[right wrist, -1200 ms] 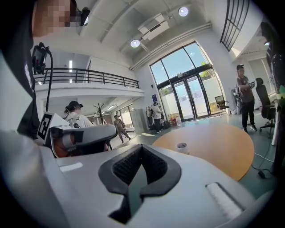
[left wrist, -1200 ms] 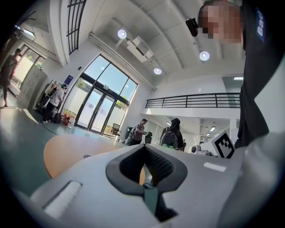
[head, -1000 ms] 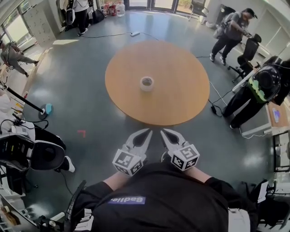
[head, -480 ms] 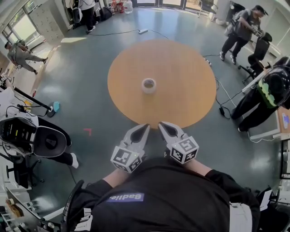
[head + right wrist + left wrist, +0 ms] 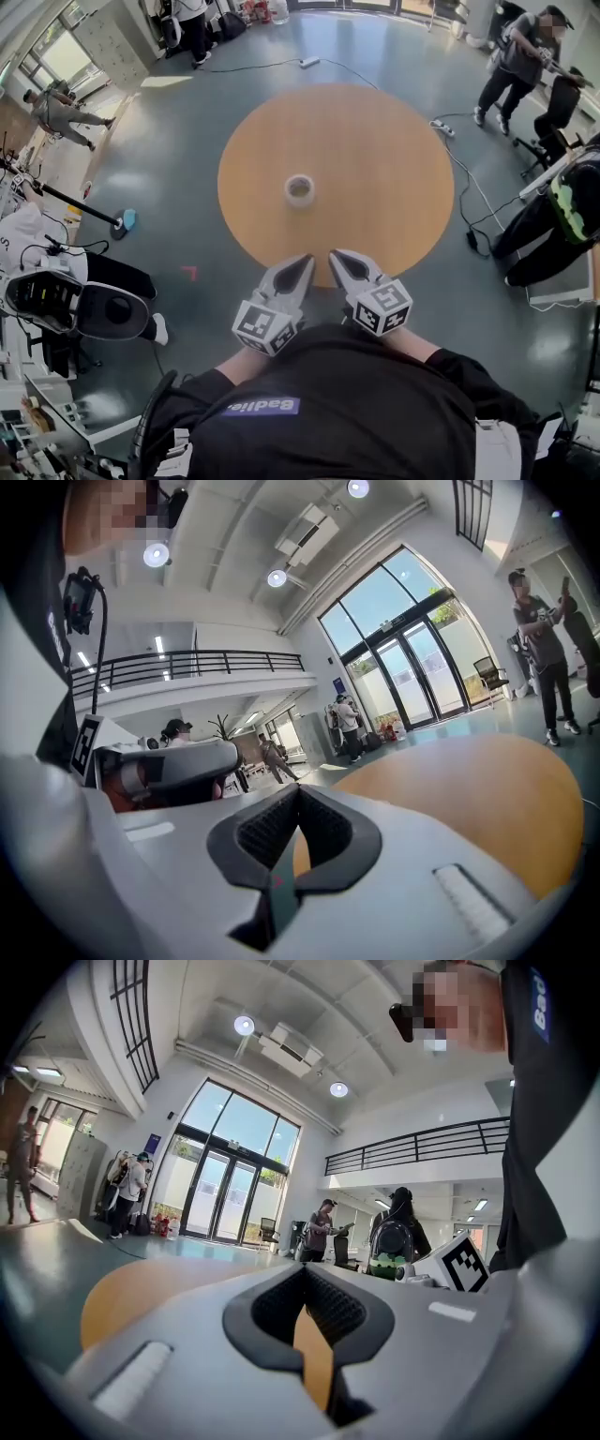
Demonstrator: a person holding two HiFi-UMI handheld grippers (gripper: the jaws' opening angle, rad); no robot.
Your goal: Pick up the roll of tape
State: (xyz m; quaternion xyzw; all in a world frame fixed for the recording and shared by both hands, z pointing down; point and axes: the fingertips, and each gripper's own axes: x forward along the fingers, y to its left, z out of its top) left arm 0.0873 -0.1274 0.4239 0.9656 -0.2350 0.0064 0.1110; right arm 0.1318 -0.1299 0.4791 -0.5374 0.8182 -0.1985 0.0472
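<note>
Jaws of the left gripper (image 5: 305, 1277) pressed together tip to tip, nothing between them. Only a sliver of the orange table (image 5: 122, 1297) seen through the hollow behind the tips. Jaws of the right gripper (image 5: 298, 797) closed the same way and empty, with the table (image 5: 469, 780) spreading beyond to the right.

In the head view, left gripper (image 5: 304, 259) and right gripper (image 5: 336, 255) side by side with their tips a little apart. Both aimed toward the middle of the table (image 5: 375, 141), tips showing over its near rim. A marker cube behind each one, off the table's near side, just ahead of the black shirt (image 5: 328, 403).

Tape (image 5: 299, 190) lying flat on the table, hole upward, a little left of the table's centre. Well apart from both pairs of jaws, touched by neither.

Grey floor (image 5: 169, 216) all round the table. Power strip (image 5: 307, 63) with its cable on the floor beyond the table's far side. Standing person (image 5: 514, 66) and a chair (image 5: 562, 94) off the table's far right. Another person in black (image 5: 544, 234) off the table's right side. A further person (image 5: 58, 108) well off the table's far left, near bright windows.
</note>
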